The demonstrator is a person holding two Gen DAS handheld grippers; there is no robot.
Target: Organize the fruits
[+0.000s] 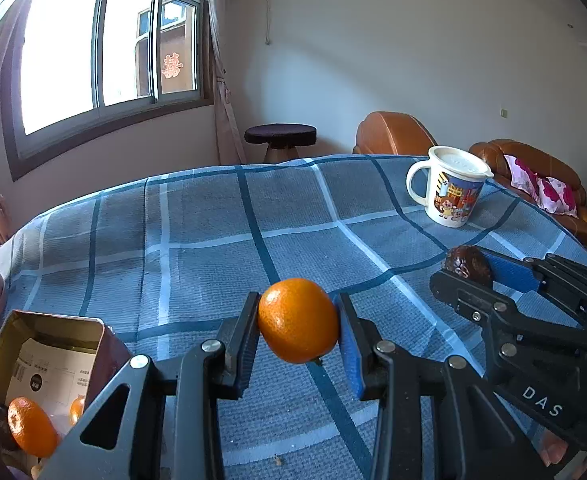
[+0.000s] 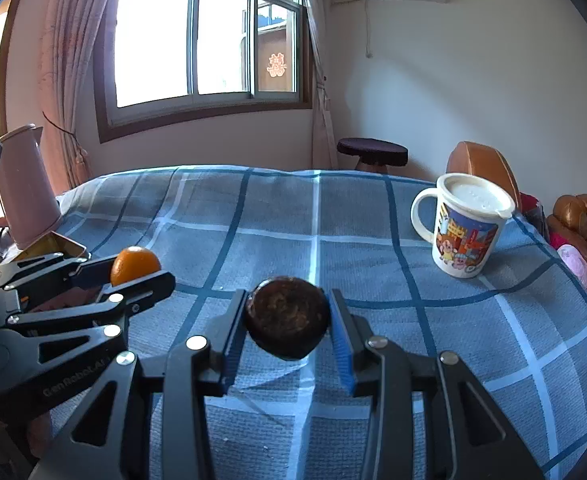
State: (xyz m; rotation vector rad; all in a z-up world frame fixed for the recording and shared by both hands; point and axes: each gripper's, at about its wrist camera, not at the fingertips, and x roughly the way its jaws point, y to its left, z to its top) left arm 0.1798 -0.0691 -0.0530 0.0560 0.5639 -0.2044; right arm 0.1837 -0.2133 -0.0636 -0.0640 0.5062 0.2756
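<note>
The left tongs [image 1: 298, 330] pinch an orange [image 1: 298, 320] above the checked surface [image 1: 221, 240], beside an open tin [image 1: 49, 344] holding more fruit. The right tongs [image 2: 287, 326] pinch a dark brown fruit [image 2: 287, 322], near a lidded mug [image 2: 467, 224].

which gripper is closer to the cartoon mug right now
Right. The right gripper, shut on the dark fruit, sits just left of the mug; the left gripper, holding the orange, is farther left.

Woven matt checked tablecloth [image 1: 197, 240], glossy printed mug [image 1: 451, 190], shiny metal tin [image 1: 49, 344], smooth glossy orange [image 1: 298, 320]
</note>
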